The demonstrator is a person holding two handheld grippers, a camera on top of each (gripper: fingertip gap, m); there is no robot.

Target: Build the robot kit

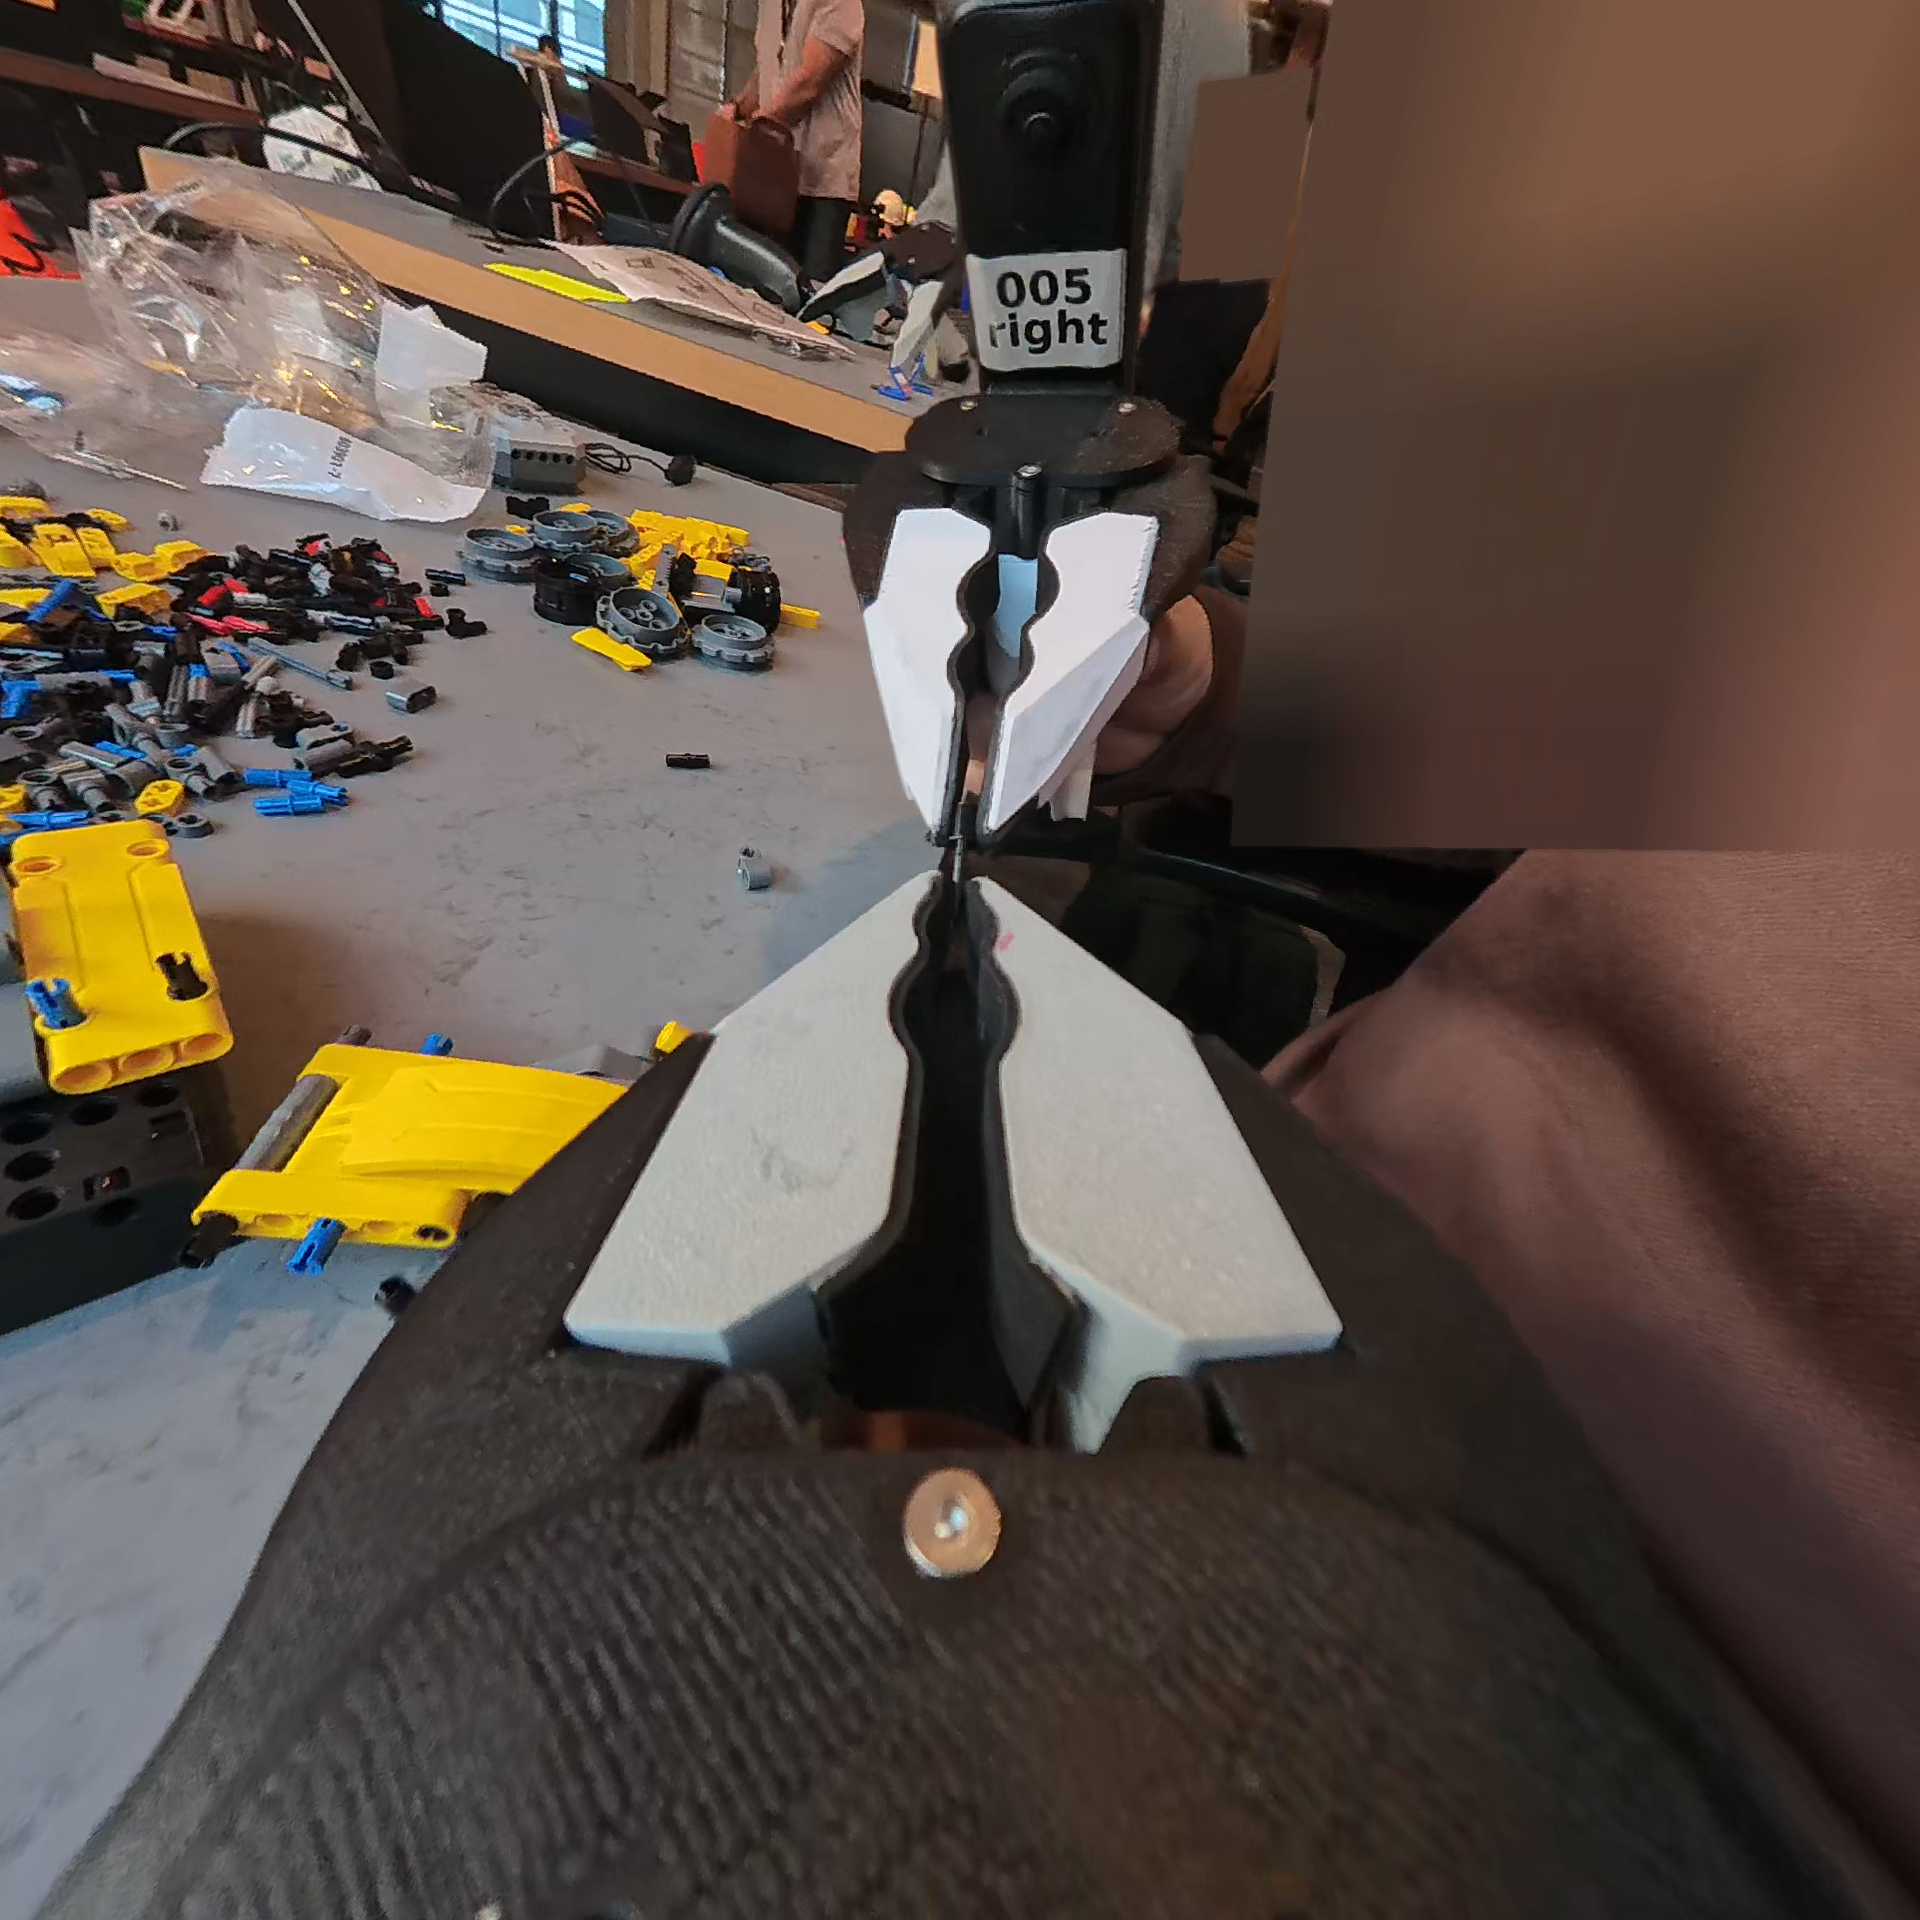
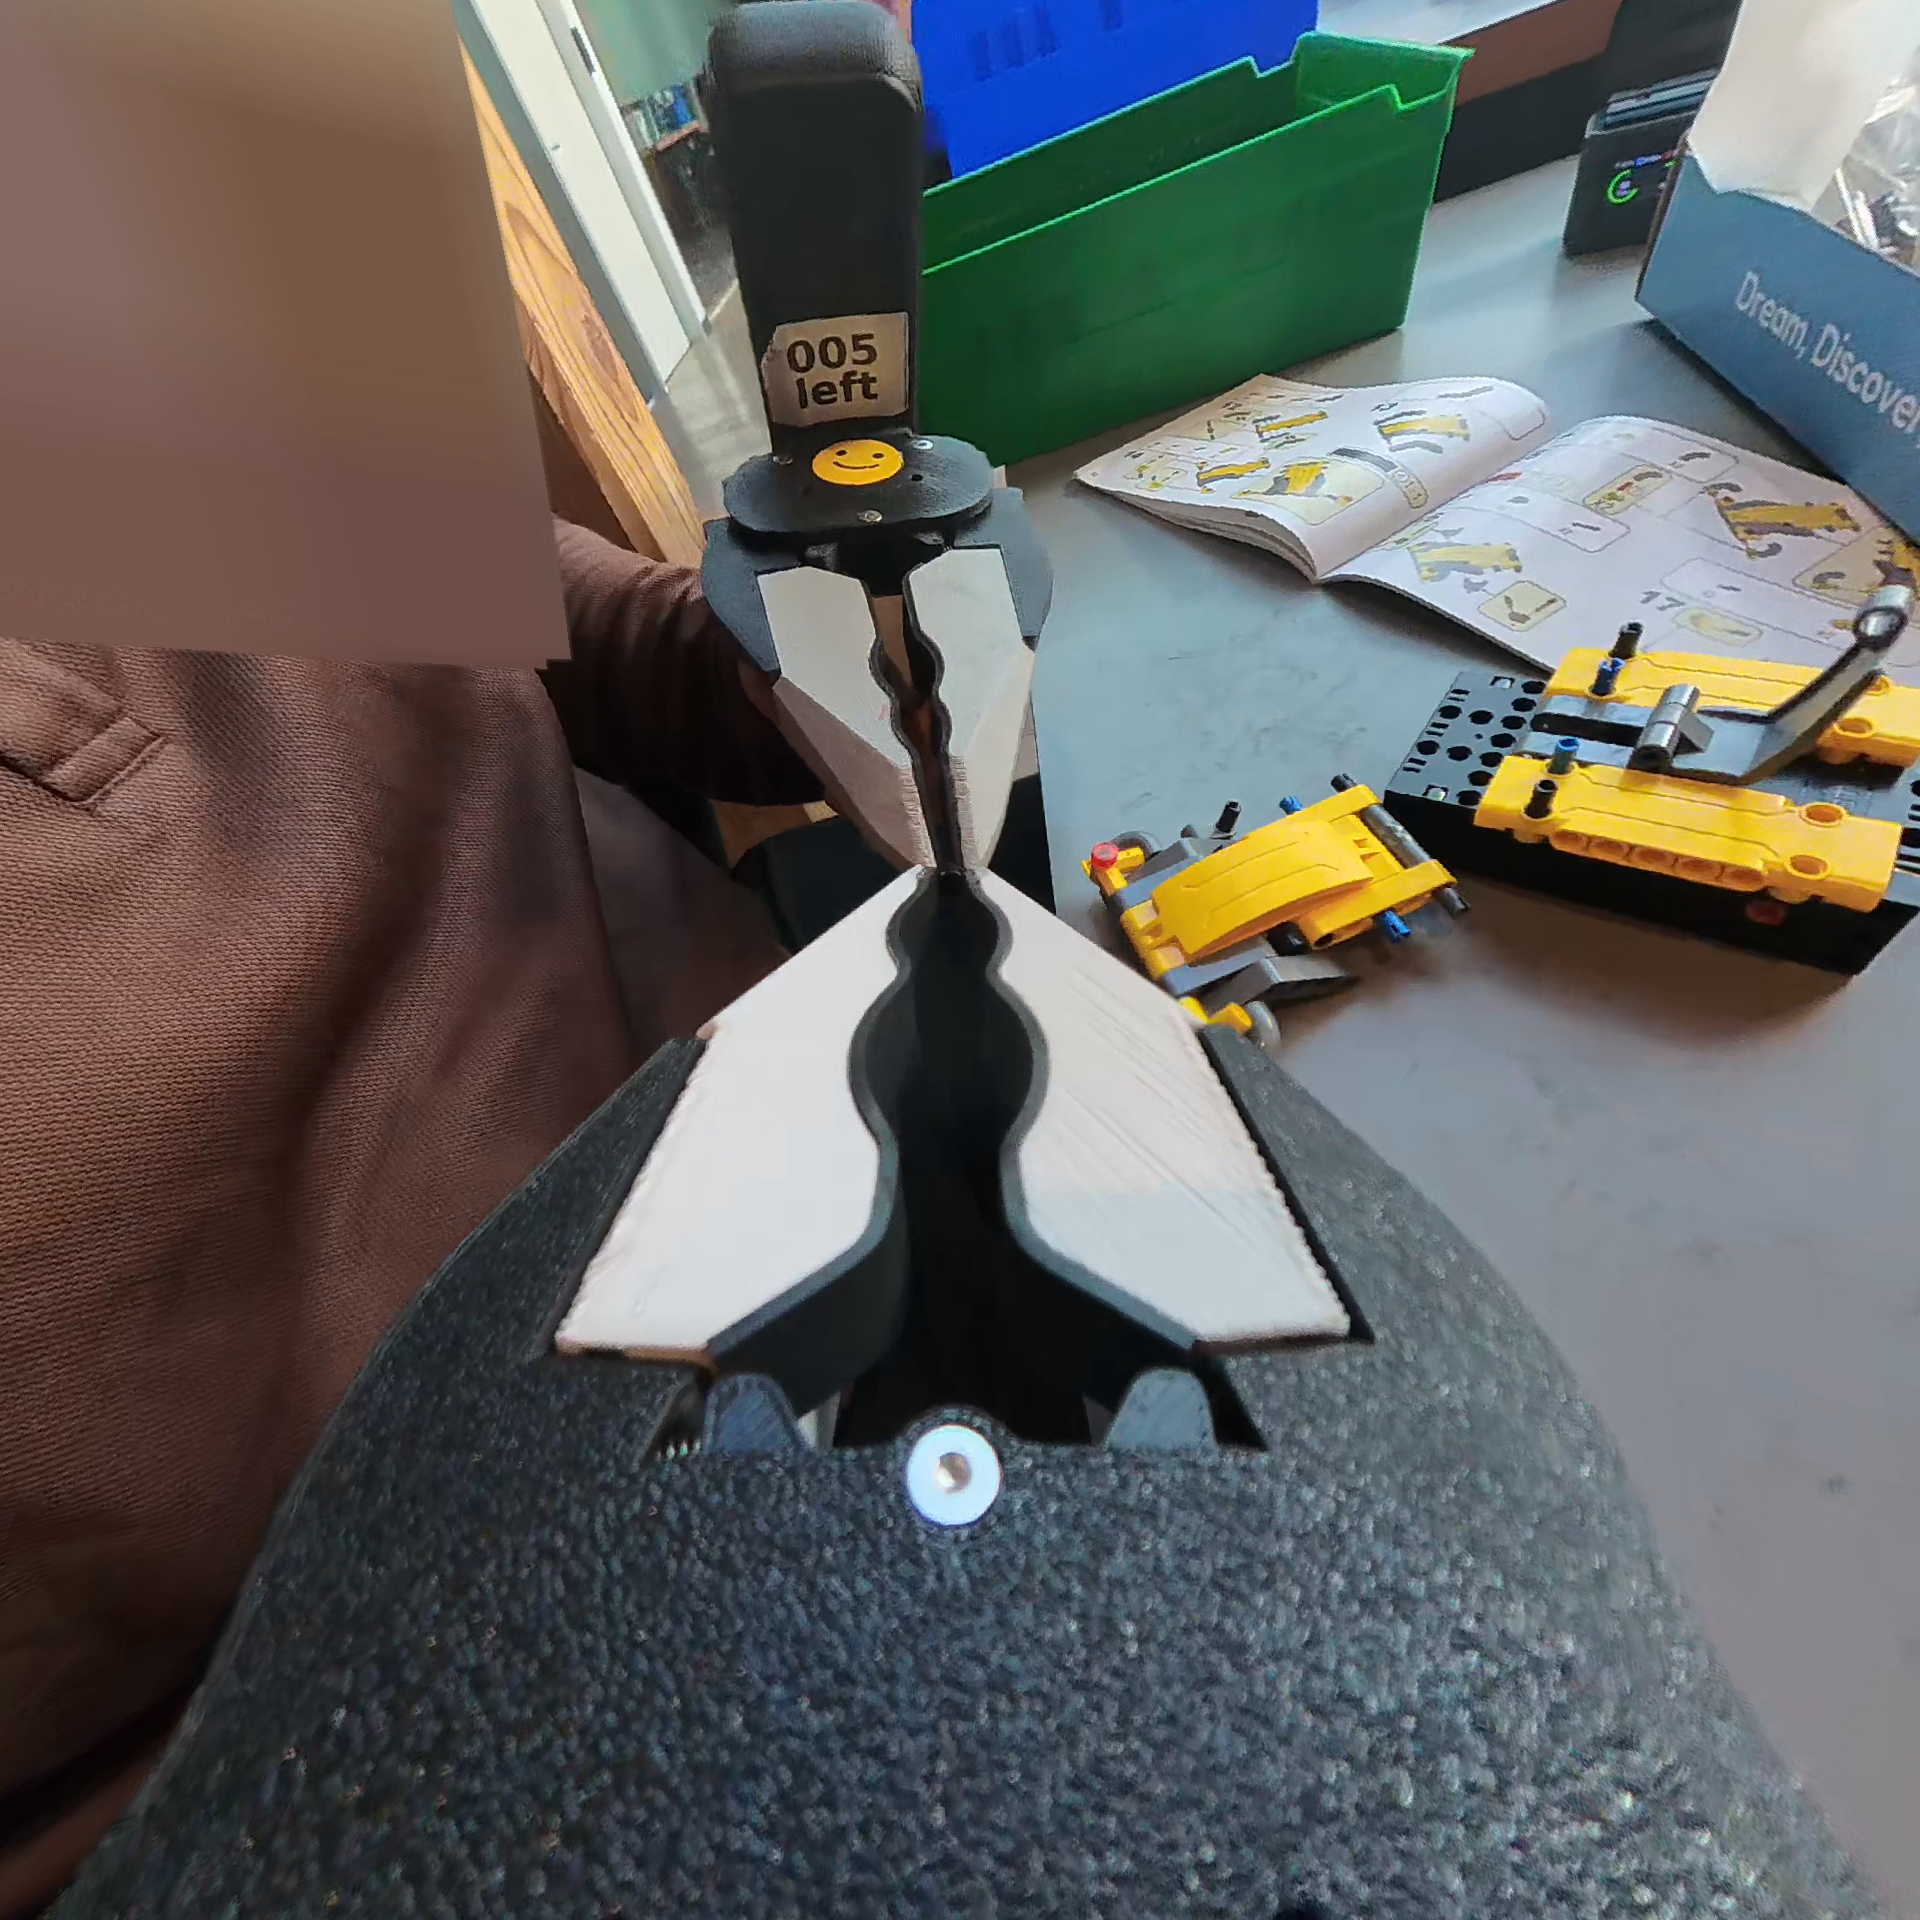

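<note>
My left gripper [image 1: 951,883] and my right gripper [image 2: 948,881] point at each other, tip to tip, in the air off the table's edge. A thin black piece [image 1: 954,844] spans the small gap between the two pairs of tips. Both grippers are shut on it, one at each end. The right gripper shows in the left wrist view [image 1: 961,816], and the left gripper shows in the right wrist view [image 2: 948,857]. A small yellow and grey brick assembly [image 2: 1278,904] lies on the grey table [image 2: 1558,1143] just right of the tips. A person's brown sleeve is behind both grippers.
A black base with yellow panels [image 2: 1683,790] and an open instruction booklet [image 2: 1455,499] lie farther right, with a green bin [image 2: 1174,239] and a blue box [image 2: 1787,312] behind. A pile of loose bricks [image 1: 208,665], grey wheels [image 1: 644,613] and plastic bags [image 1: 239,312] lie to the left. Only a small space, under 4 cm, lies between the two pairs of fingers.
</note>
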